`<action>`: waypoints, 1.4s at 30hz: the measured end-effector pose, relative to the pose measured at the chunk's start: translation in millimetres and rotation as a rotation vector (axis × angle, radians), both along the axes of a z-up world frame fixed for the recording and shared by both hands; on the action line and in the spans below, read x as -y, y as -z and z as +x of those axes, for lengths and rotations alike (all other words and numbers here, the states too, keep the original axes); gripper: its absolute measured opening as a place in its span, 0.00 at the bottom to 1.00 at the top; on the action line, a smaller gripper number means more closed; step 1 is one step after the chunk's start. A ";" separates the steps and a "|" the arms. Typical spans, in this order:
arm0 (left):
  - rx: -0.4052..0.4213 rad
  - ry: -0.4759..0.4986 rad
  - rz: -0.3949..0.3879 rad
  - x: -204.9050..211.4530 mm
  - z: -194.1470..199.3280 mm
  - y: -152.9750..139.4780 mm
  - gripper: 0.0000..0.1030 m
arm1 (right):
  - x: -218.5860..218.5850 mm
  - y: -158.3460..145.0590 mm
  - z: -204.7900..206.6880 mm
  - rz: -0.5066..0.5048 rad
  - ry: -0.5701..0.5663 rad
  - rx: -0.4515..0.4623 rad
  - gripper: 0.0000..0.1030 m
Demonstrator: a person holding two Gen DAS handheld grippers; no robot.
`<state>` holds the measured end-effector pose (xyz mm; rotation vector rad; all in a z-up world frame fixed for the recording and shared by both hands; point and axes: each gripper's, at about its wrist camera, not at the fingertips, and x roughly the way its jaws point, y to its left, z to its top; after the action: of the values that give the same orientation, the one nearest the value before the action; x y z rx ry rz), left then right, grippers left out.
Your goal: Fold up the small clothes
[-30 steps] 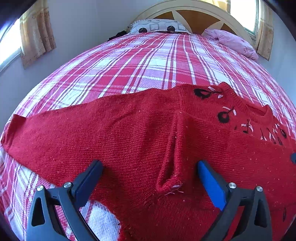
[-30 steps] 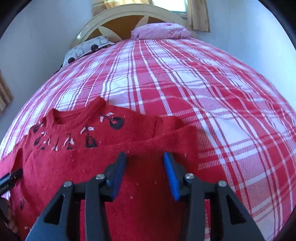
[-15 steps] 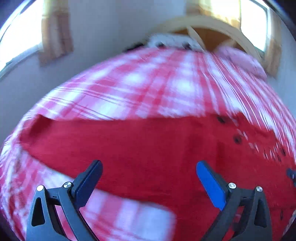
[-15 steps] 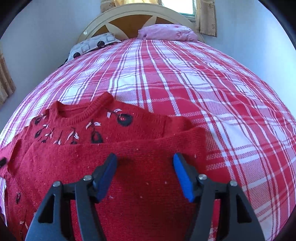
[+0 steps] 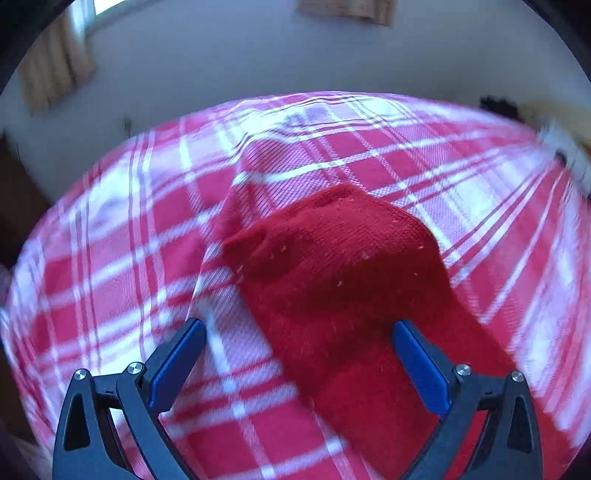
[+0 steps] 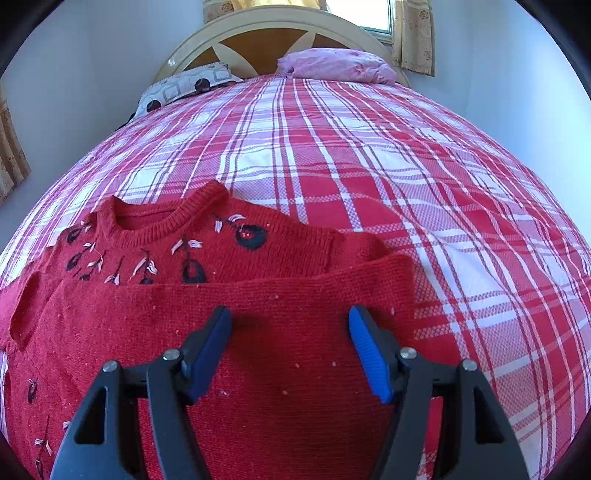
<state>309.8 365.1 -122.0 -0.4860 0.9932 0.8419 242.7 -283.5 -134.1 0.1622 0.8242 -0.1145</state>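
**Red sweater partly folded on the plaid bed, both tongs empty**

While I watch the right wrist view, I see the red sweater lying on the red-and-white plaid bedspread, filling the lower left of the frame. Its neckline sits in the left middle, with dark embroidered flowers below it. A plain red layer is folded across the body, its straight upper edge running just under the flowers. My right gripper stands over that folded layer at the bottom centre; its blue pads are well apart with only flat knit showing beneath the gap, nothing pinched. At the top of the frame I make out a headboard, a patterned pillow on the left and a pink pillow on the right.

In the left wrist view, which is blurred, one end of the sweater reaches from the lower right toward the centre of the frame, lying rumpled on the bedspread. My left gripper is spread wide at the bottom, the knit passing between its pads without either one pressing it.
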 end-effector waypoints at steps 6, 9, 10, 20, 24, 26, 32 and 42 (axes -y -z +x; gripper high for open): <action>0.015 -0.011 -0.008 3.2 23.1 4.4 0.97 | -0.7 -0.1 0.1 -0.004 0.002 -0.001 0.68; 0.022 -0.053 0.006 1.2 17.4 -4.6 0.68 | -0.9 -0.1 0.1 -0.003 0.002 -0.001 0.68; 0.038 -0.060 0.020 2.0 15.5 -9.2 0.30 | -1.0 -0.2 0.2 -0.003 0.002 -0.001 0.68; 0.134 0.022 0.105 25.4 13.0 -27.9 0.11 | -0.9 -0.3 0.1 -0.004 0.000 -0.002 0.68; 0.226 0.121 0.232 69.7 1.4 -58.6 0.11 | -1.1 -0.4 0.3 -0.006 0.001 -0.002 0.68; 0.287 0.206 0.297 109.0 -7.0 -79.2 0.11 | -1.4 -0.5 0.3 -0.009 0.001 -0.002 0.68; 0.439 0.500 0.446 239.8 -40.9 -114.1 0.11 | -1.1 -1.3 0.6 -0.010 0.000 -0.002 0.68; 0.321 0.981 0.483 408.6 -79.6 -52.7 0.11 | -0.7 -1.7 0.6 -0.010 0.002 0.000 0.68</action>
<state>230.1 -43.5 -69.3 0.2868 0.5777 0.0824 243.2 -282.8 -132.4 0.1533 0.8235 -0.1200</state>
